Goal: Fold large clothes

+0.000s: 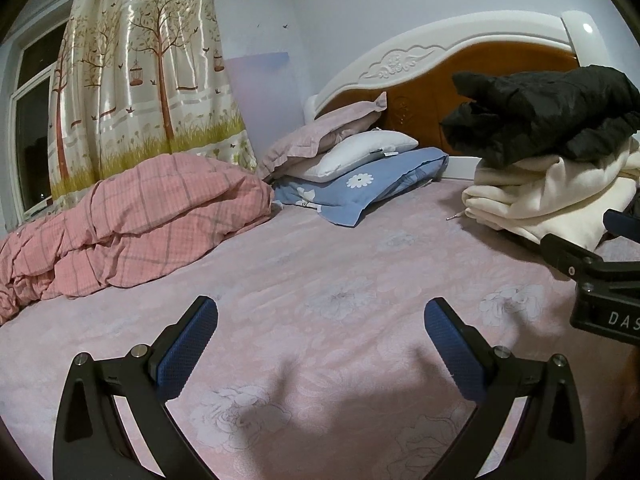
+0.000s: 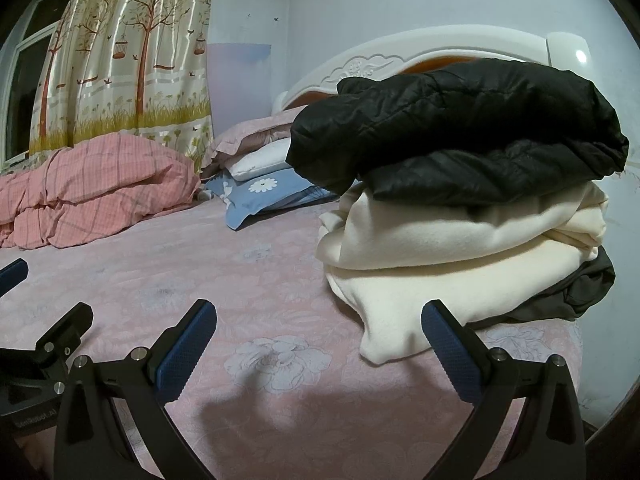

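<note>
A stack of folded clothes sits on the pink bed sheet (image 2: 260, 288) at the right. A black puffy jacket (image 2: 460, 132) lies on top of a cream fleece garment (image 2: 448, 264), with a dark grey garment (image 2: 580, 284) under it. The stack also shows in the left wrist view, black jacket (image 1: 552, 116) over cream garment (image 1: 540, 200). My right gripper (image 2: 320, 352) is open and empty, low over the sheet just in front of the cream garment's corner. My left gripper (image 1: 322, 344) is open and empty over bare sheet (image 1: 320, 280), left of the stack.
A rumpled pink plaid duvet (image 1: 132, 232) lies at the left. Pillows (image 1: 352, 164) are piled against the headboard (image 1: 440, 80). A tree-print curtain (image 1: 140, 80) hangs by a window behind. The right gripper's body (image 1: 600, 280) shows at the left wrist view's right edge.
</note>
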`<state>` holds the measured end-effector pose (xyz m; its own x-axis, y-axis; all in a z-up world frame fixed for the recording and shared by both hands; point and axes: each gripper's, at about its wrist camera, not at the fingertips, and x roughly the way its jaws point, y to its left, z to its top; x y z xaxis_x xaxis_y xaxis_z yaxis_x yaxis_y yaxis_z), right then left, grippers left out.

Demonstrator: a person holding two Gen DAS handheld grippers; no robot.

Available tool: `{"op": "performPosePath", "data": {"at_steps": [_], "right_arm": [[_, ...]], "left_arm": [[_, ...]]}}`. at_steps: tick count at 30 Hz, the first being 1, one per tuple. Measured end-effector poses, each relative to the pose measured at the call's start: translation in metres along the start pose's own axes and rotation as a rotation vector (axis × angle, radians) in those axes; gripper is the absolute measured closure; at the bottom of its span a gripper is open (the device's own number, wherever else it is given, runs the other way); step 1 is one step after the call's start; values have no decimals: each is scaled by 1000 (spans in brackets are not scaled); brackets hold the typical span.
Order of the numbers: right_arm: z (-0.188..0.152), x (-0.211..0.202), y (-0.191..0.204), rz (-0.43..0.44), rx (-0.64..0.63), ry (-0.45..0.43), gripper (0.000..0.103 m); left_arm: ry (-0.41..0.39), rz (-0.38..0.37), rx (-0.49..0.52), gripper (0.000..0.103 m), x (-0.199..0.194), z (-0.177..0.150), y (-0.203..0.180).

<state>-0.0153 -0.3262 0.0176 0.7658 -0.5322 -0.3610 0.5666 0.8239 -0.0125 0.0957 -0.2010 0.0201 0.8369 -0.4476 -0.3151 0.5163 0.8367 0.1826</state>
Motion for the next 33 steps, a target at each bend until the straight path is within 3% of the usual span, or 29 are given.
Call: {"op": "performPosePath", "data": {"at_steps": [9,33], "right_arm": [[1,1,0,2,2,1,0],[-6,-7,2,-8,17,4,0]], "left_arm": [[-35,16,-18,0,-6,0,0],[-28,9,-80,0,0,2,3]]}}
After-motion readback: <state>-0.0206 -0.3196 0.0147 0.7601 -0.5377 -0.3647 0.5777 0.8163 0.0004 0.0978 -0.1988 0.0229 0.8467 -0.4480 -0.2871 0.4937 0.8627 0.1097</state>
